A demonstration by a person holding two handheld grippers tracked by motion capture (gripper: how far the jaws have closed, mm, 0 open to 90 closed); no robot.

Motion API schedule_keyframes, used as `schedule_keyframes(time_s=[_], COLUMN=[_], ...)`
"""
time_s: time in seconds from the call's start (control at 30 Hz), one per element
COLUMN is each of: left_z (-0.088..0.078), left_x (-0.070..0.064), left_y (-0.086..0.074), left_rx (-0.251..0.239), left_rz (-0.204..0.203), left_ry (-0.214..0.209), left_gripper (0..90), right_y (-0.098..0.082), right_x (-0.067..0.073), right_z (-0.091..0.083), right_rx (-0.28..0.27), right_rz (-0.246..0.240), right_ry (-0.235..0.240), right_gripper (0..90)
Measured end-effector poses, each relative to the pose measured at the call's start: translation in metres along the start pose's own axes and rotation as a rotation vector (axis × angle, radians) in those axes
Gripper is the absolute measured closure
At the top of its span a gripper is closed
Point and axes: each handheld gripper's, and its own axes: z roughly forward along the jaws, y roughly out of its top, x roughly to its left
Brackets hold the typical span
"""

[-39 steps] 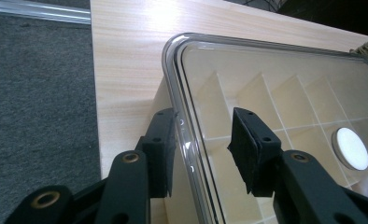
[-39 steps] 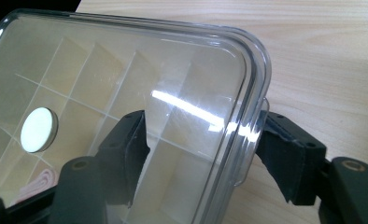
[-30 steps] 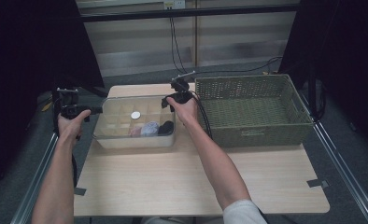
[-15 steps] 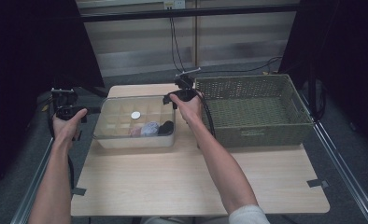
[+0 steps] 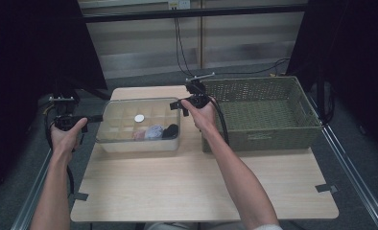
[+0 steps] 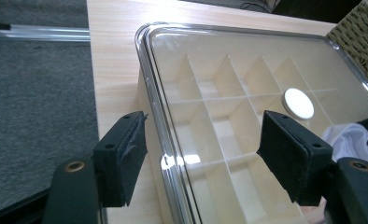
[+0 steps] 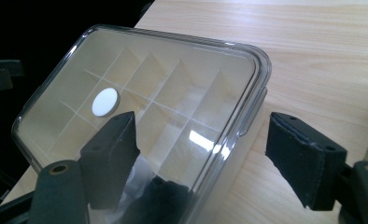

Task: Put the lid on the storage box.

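Clear plastic divided box (image 5: 141,125) seated on counter (image 5: 201,182) toward far-left corner, long axis parallel to far edge, lid on. Left hand-held gripper (image 5: 92,118) just off box's left end, right hand-held gripper (image 5: 176,104) at its far-right corner; roughly equal reach. Both with jaws just widened, spread, nothing pinched; box rim between each pair, untouched. Forearms extended, wrists level, pointing inward toward box.
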Motion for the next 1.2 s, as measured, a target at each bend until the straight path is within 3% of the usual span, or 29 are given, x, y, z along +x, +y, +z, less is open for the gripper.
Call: schedule_keyframes(time_s=[0.1, 0.17, 0.27, 0.53, 0.63, 0.83, 1.2], left_z=[-0.005, -0.005, -0.008, -0.024, -0.029, -0.046, -0.064], left_x=[-0.003, -0.001, -0.008, -0.027, -0.035, -0.047, -0.074], left_y=[-0.006, -0.013, -0.021, -0.031, -0.035, -0.043, -0.058], left_rx=[-0.022, -0.034, -0.028, -0.066, -0.074, -0.117, -0.142], left_rz=[0.006, -0.025, 0.009, 0.051, 0.082, 0.101, 0.196], left_ry=[0.004, -0.003, 0.016, -0.016, -0.007, -0.041, -0.068], left_gripper=[31.9, 32.9, 31.9, 31.7, 31.9, 30.8, 29.9], right_y=[-0.005, -0.009, -0.016, -0.031, -0.035, -0.043, -0.060], right_x=[-0.002, -0.002, -0.004, -0.001, 0.001, 0.005, 0.018], right_z=[-0.005, -0.009, -0.014, -0.031, -0.037, -0.049, -0.070], right_rx=[-0.002, -0.014, -0.019, -0.033, -0.037, -0.043, -0.070], right_rz=[-0.016, -0.026, -0.039, -0.079, -0.090, -0.127, -0.184], right_ry=[0.004, 0.016, 0.024, 0.036, 0.049, 0.066, 0.108], right_gripper=[24.4, 24.4, 23.9, 23.8, 23.7, 23.9, 25.1])
